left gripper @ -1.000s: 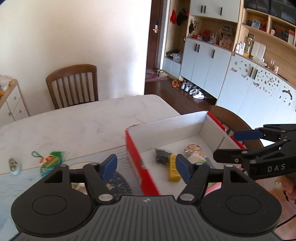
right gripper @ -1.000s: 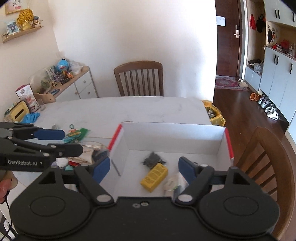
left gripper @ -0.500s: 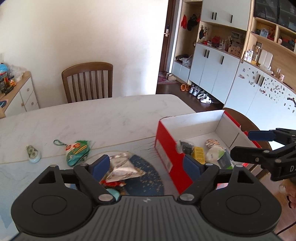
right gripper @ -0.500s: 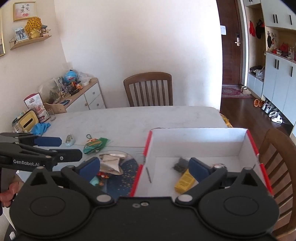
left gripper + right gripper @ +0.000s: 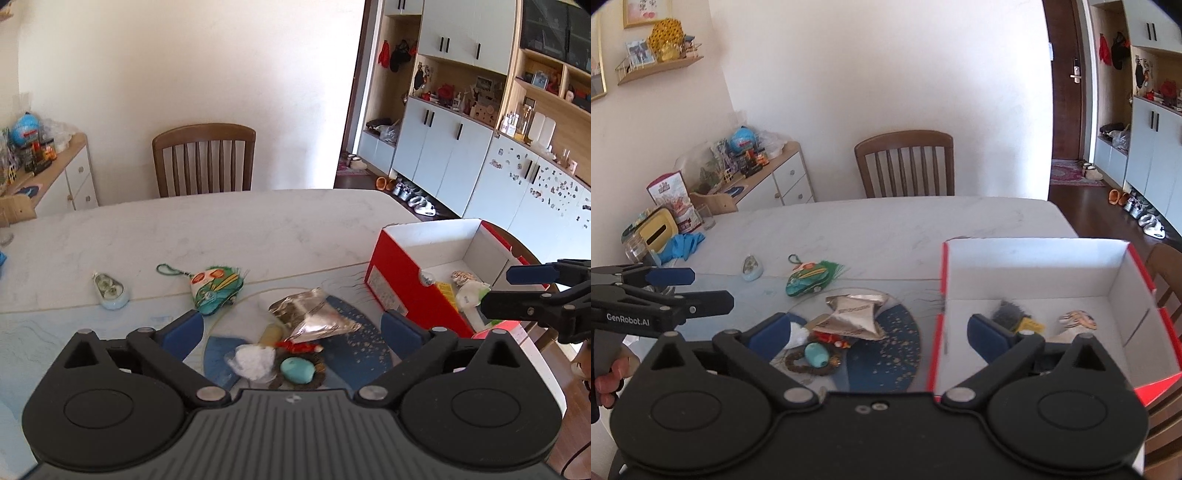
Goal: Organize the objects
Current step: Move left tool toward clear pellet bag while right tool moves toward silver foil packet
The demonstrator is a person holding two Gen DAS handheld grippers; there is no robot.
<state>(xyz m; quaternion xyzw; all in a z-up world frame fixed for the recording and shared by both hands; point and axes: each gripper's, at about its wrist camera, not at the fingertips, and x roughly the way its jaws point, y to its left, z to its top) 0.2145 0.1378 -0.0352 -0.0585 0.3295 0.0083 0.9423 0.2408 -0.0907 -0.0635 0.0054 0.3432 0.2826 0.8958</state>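
Note:
A red box with a white inside [image 5: 395,275] [image 5: 1034,266] stands at the table's right and holds several small items, among them a yellow block [image 5: 1030,325]. Left of it lie a silver foil pouch [image 5: 314,314] [image 5: 855,314], a teal oval [image 5: 297,370] [image 5: 816,353] on a dark ring, a white wad [image 5: 253,360], and a green fish pouch [image 5: 216,288] [image 5: 809,280]. My left gripper [image 5: 291,328] is open above this pile. My right gripper [image 5: 879,330] is open over the box's left wall. Both are empty.
A small pale blue holder [image 5: 109,291] [image 5: 752,266] lies left of the fish pouch. A wooden chair [image 5: 205,158] stands behind the marble table [image 5: 221,229]. Blue gloves [image 5: 683,245] and a yellow tissue box [image 5: 659,230] sit at the far left edge.
Both grippers have swung left and back from over the box. The loose pile on the table has come into view. Both stay open and empty.

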